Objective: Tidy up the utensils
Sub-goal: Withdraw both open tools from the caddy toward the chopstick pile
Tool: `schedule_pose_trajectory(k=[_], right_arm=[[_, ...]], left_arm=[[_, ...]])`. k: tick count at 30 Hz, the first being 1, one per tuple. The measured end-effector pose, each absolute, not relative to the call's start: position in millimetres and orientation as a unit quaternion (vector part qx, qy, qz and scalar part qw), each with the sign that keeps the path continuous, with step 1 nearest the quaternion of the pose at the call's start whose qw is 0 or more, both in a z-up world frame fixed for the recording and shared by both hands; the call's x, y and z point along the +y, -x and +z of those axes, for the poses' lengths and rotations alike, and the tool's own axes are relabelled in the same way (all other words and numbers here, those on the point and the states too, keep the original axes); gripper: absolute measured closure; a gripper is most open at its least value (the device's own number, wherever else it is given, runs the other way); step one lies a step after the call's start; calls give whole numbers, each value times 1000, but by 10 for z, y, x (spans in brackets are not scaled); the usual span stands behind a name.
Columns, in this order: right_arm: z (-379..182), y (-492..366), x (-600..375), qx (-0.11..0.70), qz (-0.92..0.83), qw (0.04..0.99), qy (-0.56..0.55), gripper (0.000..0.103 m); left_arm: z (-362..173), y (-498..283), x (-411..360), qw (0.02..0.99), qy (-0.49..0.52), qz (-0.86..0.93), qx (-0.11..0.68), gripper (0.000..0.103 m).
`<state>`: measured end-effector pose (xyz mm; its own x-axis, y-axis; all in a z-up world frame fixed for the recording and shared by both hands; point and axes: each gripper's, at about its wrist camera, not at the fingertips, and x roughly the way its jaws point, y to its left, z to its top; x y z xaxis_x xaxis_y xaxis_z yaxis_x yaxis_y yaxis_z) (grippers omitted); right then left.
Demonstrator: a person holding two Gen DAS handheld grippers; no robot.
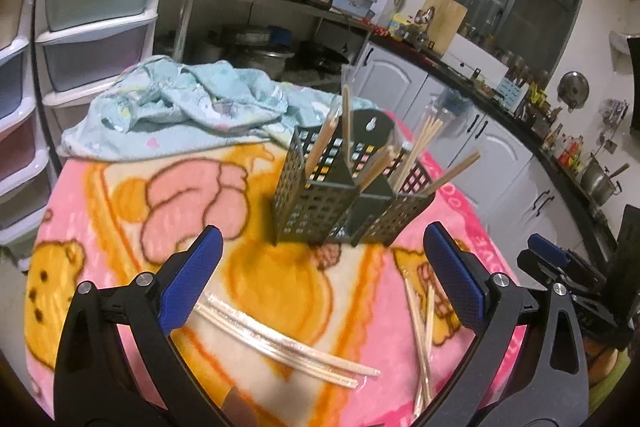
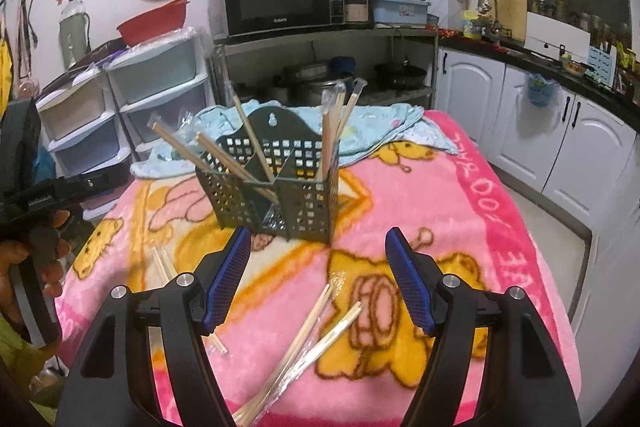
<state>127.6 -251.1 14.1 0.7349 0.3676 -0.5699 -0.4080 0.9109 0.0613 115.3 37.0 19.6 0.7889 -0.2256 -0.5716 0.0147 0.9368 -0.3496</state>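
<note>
A table draped in a pink cartoon blanket fills the lower middle of both views. Toward the centre of the frame stands a dark perforated utensil caddy — upright, with wrapped chopsticks leaning inside it. Behind it, toward the upper middle, a crumpled light-blue cloth lies on the blanket's far edge. Loose wrapped chopstick pairs lie flat on the blanket at the bottom centre — another pair lies at lower centre of the left view.
</note>
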Motion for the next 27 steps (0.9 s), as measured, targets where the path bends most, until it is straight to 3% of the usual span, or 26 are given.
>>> schedule_pose_trajectory(k=[27], right_arm=[[-391,-1466,-2337,367,221,902,58,36]], left_arm=[[-432,-1053,474,904,167,-30,392,11]])
